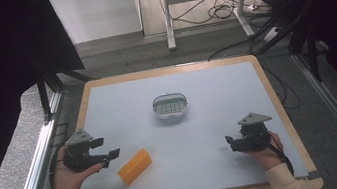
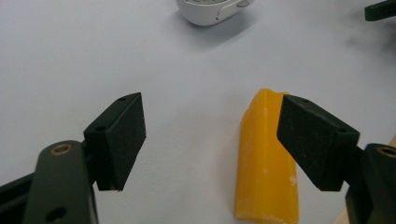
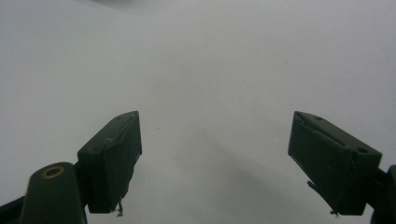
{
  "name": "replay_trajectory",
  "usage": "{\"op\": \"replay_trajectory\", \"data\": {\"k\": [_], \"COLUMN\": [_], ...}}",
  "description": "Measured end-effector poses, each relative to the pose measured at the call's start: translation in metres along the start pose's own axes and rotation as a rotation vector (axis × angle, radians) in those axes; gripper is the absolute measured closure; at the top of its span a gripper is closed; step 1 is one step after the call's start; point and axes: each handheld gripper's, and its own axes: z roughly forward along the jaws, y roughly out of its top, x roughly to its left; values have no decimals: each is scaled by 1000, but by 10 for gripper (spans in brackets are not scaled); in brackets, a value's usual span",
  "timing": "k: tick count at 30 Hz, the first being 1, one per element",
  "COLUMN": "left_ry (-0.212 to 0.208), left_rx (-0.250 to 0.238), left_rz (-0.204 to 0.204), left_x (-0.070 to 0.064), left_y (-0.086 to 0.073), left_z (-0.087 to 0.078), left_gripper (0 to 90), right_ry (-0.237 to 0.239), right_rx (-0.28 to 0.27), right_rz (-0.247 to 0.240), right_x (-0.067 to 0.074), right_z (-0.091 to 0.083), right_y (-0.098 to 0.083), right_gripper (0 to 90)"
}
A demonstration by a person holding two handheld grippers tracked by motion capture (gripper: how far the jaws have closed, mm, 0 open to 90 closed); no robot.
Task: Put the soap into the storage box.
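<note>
Diagonally, yellow block [image 1: 135,166] (flat)

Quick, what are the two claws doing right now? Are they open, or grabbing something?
Left claw: open, holding nothing; the yellow block lies by one jaw.
Right claw: open, empty, over bare table.

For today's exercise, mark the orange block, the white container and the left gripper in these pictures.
orange block [image 1: 135,166], high view, top face.
white container [image 1: 170,105], high view, front rim.
left gripper [image 2: 210,135], left gripper view, gap midway between its fingers.
</note>
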Motion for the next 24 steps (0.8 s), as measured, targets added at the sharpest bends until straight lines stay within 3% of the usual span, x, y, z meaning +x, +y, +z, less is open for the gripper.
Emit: {"op": "replay_trajectory", "data": {"k": [24], "left_ry": [-39], "left_rx": [101], "left_rz": [60], "left_x": [-23], "left_y": [4], "left_z": [18], "left_gripper": [234], "right_ry": [-4], "right_rx": [1], "right_rz": [-3], "right_x": [0], "right_z": [0], "right_y": [0], "right_gripper": [178]}}
